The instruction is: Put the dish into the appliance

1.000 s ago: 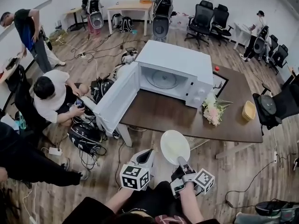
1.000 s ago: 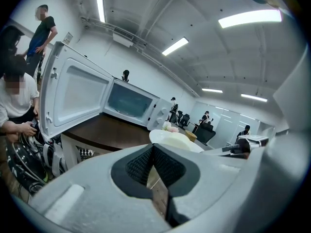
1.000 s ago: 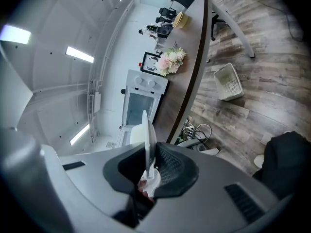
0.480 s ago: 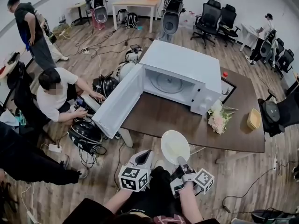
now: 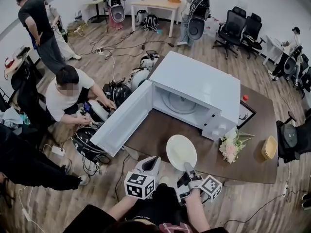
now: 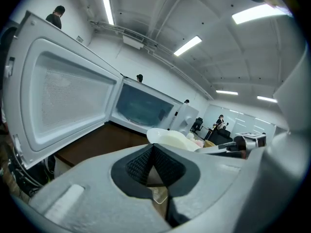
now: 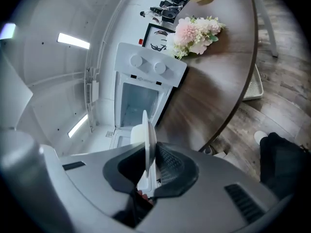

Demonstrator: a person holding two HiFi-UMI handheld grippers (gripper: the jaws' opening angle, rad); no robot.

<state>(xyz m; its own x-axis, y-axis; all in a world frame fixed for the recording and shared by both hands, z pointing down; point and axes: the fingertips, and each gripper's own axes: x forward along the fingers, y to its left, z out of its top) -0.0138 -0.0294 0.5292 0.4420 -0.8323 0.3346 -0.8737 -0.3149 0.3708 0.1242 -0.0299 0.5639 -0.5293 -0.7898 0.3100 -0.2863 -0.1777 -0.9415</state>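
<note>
My right gripper (image 5: 187, 167) is clamped on the white plate (image 5: 181, 151) at its near rim, a pad on each face. The plate sits roughly flat over the near edge of the brown table (image 5: 160, 127). It is outside the white microwave (image 5: 197, 84), in front of the cavity. The microwave door (image 5: 124, 119) is swung wide open to the left. My left gripper (image 5: 155, 160) is closed, pads meeting on nothing, just left of the plate. Pink flowers (image 5: 231, 145) lie on the table to the plate's right.
</note>
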